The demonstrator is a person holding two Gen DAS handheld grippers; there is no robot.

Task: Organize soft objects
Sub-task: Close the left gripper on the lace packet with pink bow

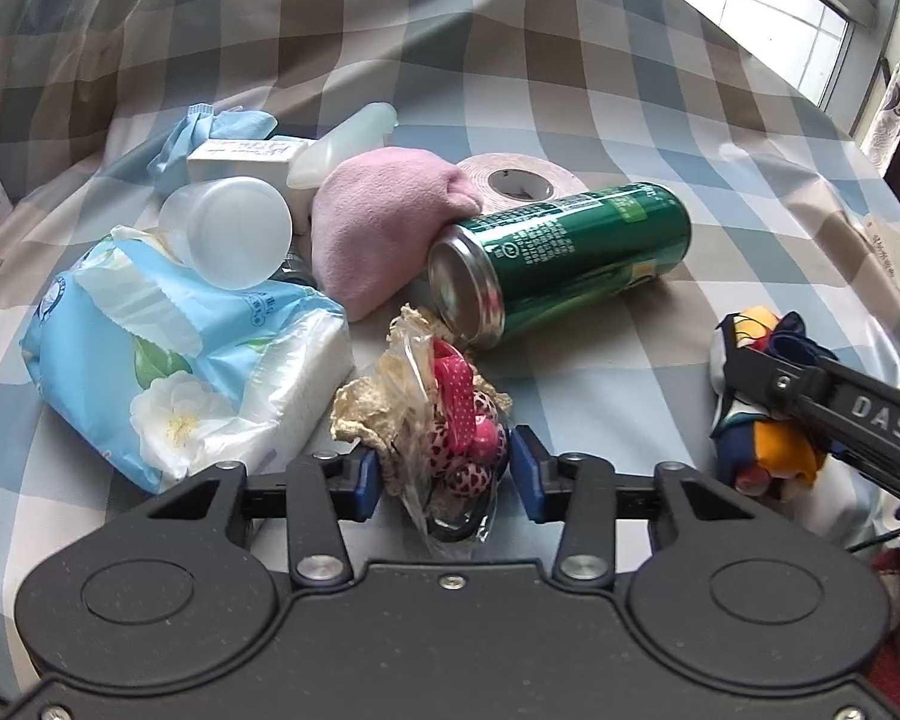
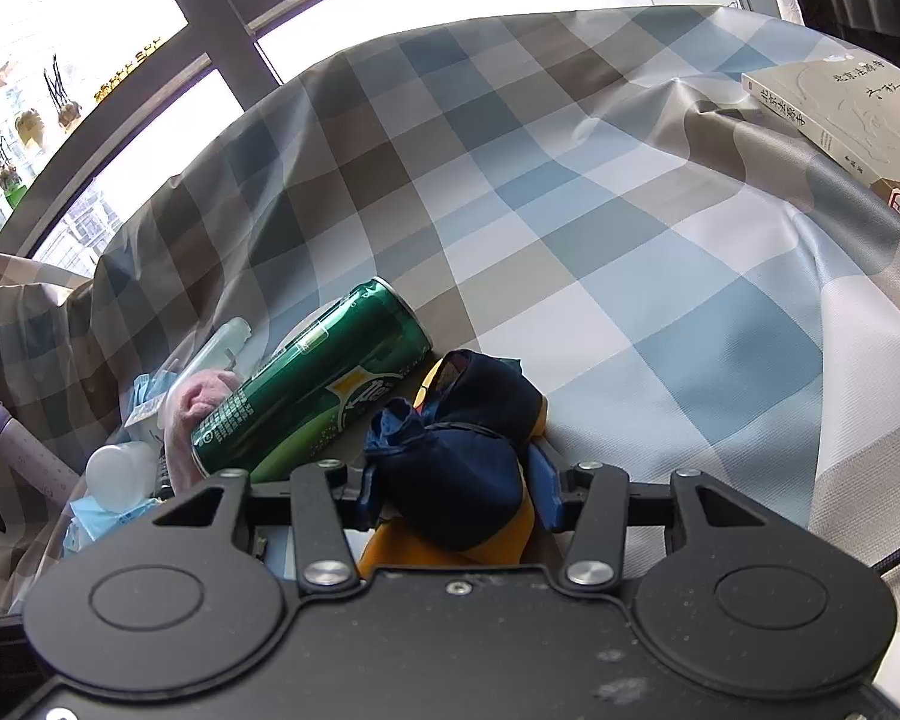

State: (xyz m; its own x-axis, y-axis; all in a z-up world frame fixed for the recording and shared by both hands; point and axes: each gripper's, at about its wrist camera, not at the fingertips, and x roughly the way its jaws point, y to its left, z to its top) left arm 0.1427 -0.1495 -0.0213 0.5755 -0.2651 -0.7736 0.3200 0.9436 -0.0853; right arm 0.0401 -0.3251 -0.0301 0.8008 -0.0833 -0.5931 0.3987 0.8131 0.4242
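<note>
1. Checked bedcover (image 1: 570,90): blue, grey and tan squares; it carries every item below.
2. Tissue pack (image 1: 168,360): soft blue wrapper printed with white flowers, lying at the left of the left wrist view.
3. Green can (image 1: 570,252): on its side, its silver end toward the camera, touching the pink pouch.
4. Pink pouch (image 1: 378,222): soft fabric, between the clear plastic cup (image 1: 228,231) and the can; a tape roll (image 1: 519,180) lies just behind it.
5. Book (image 2: 840,114): pale cover, at the far right edge of the right wrist view, well apart from the clutter.
6. Left hand-held gripper (image 1: 444,471): its blue pads stand close on either side of a clear bag of hair ties (image 1: 444,414), pink and leopard-print with cream lace. The pads appear to press the bag, though the crumpled plastic makes contact hard to confirm.
7. Right hand-held gripper (image 2: 456,495): jaws narrowed around a bundle of cloth (image 2: 456,468), navy with orange beneath, which fills the gap between the blue pads. In the left wrist view the same bundle lies to the right of the can, apart from the hair ties.
8. Small items at the back left: a white box (image 1: 240,159), a pale bottle (image 1: 348,141) and a blue face mask (image 1: 198,132), lying together.
</note>
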